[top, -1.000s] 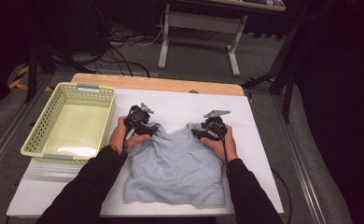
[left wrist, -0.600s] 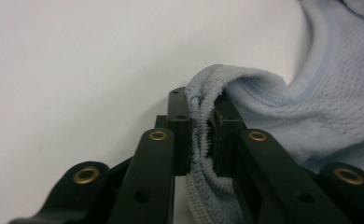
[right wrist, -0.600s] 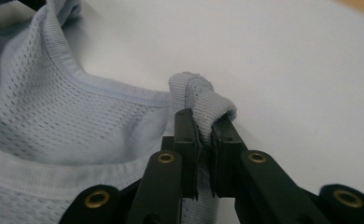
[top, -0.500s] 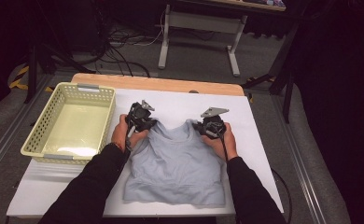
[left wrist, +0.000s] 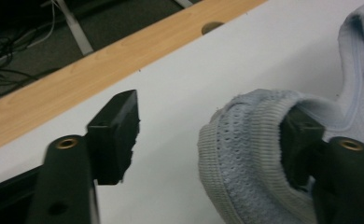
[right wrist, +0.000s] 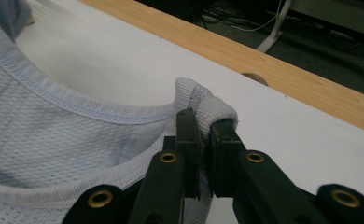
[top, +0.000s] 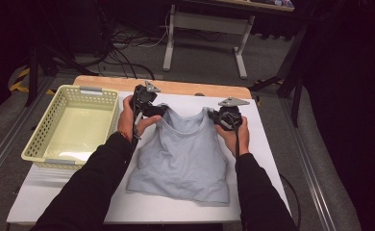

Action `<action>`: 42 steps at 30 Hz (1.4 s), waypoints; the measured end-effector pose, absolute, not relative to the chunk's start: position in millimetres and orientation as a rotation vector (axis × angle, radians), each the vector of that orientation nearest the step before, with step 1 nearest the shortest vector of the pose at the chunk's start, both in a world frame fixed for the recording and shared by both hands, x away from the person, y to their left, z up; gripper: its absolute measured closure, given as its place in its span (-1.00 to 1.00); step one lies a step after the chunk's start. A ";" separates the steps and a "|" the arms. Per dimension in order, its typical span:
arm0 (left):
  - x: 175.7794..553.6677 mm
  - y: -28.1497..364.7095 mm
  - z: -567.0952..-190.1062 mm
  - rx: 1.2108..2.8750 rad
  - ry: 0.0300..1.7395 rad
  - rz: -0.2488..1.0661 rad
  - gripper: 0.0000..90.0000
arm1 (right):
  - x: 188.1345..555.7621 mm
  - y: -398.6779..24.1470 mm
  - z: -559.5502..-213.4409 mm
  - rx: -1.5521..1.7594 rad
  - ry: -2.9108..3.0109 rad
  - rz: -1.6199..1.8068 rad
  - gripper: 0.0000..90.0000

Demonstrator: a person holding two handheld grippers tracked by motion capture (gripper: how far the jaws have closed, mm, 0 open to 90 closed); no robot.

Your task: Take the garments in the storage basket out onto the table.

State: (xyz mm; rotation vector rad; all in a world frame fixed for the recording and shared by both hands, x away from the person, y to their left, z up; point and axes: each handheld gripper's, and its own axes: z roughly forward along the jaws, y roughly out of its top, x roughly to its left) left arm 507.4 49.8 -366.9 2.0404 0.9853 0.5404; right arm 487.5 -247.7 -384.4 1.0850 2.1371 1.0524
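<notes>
Clearly the light-blue tank top (top: 183, 154) lies mid-frame on the white worktop (top: 267, 144). Right gripper (right wrist: 203, 128) jaws pinch its shoulder strap for lifting; left gripper (left wrist: 208, 135) jaws, just opened, stand apart, the strap draped over one.

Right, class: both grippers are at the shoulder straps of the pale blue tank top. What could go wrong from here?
1. The left gripper has just been opening; the strap merely hangs over one jaw, so it could slip off.
2. The right gripper is clamped on its strap, so the tank top may lift lopsided and twist.
3. The hem could drag on the table towards the basket.
</notes>
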 end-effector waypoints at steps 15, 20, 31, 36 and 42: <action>500.0 38.7 -380.0 2.025 0.914 0.302 -0.62 | 479.6 -236.6 -385.4 1.079 2.158 1.158 0.00; 493.8 27.3 -400.0 2.163 0.910 0.409 -0.66 | 475.5 -229.9 -392.0 1.039 2.198 1.079 -0.16; 478.8 54.0 -388.7 2.023 0.888 0.413 -0.64 | 457.3 -243.4 -392.0 1.061 2.156 1.124 -0.18; 441.9 58.2 -379.3 2.055 0.757 0.488 -0.61 | 430.4 -255.0 -388.2 1.007 2.153 1.182 -0.11; 396.7 67.0 -394.3 2.135 0.657 0.524 -0.45 | 393.4 -267.1 -396.0 0.964 2.147 1.189 -0.02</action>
